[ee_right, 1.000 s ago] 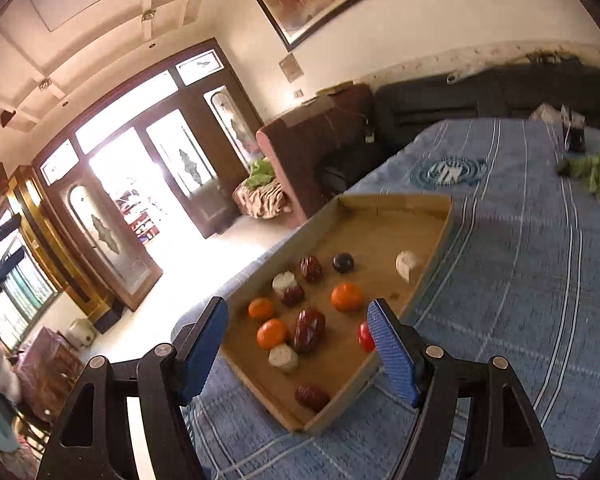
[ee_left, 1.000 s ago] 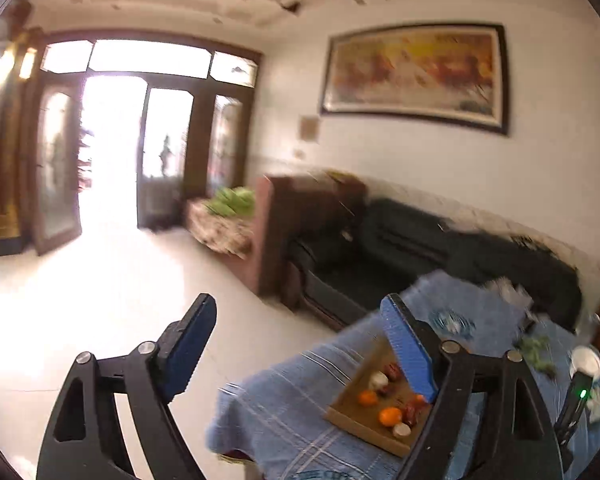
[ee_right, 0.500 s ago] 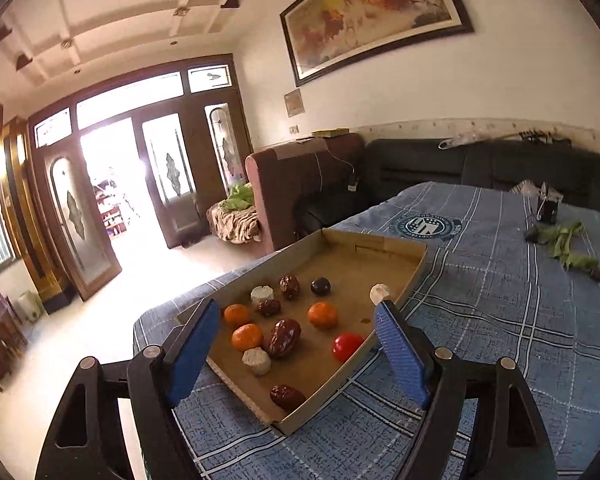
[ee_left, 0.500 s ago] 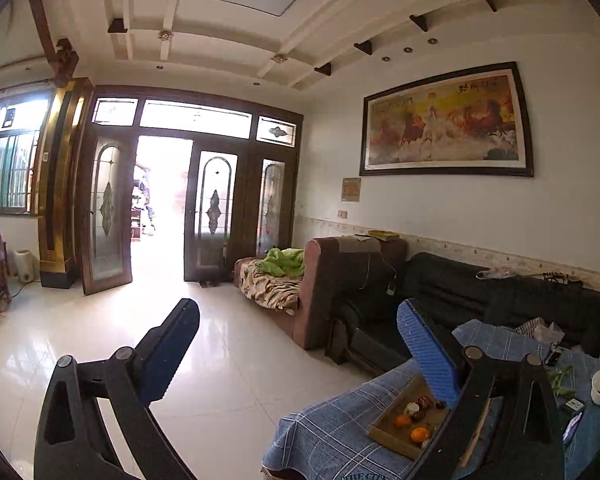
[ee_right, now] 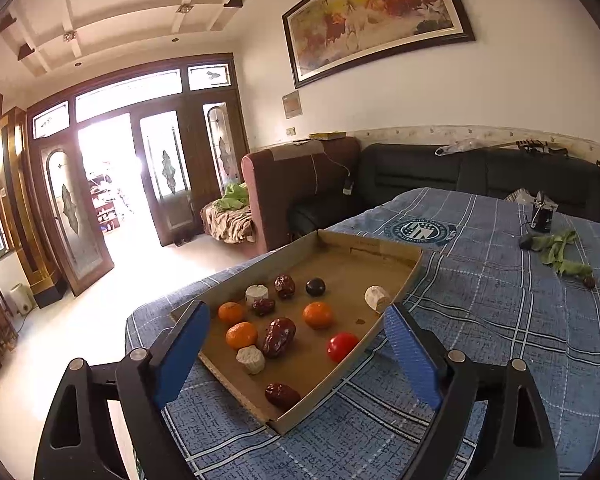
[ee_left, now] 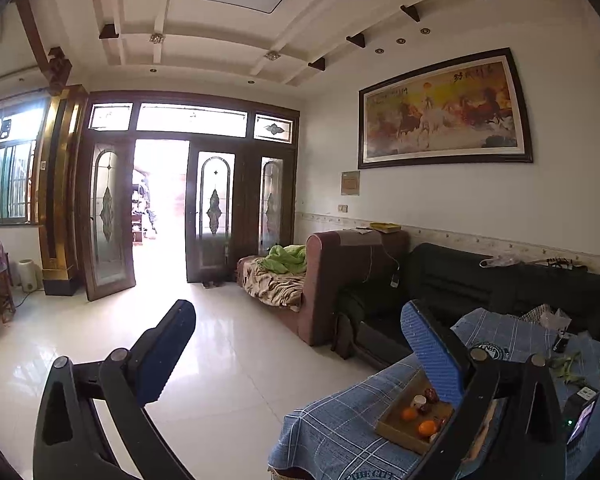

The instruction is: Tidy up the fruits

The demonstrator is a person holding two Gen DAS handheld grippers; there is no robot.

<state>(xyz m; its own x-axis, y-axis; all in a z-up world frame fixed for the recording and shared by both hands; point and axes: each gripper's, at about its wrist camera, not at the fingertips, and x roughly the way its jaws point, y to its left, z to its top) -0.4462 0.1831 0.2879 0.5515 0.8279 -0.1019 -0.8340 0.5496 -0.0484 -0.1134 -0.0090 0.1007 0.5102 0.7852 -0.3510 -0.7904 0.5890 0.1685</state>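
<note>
Left tongs: I had them spread wide with nothing between the pads; the jaws had just been opening. They pointed across the room, off the table's edge.
Right tongs: I held them open and empty above the near end of the tray; the jaws had just been opening.
Tray: shallow cardboard, lying on the blue checked cloth.
Fruit: three oranges, one red tomato, several dried dates, one dark plum and three pale chunks, all loose inside the tray.
Green leaves: on the cloth, well apart from the tray.
Sofa: dark, behind the table.
</note>
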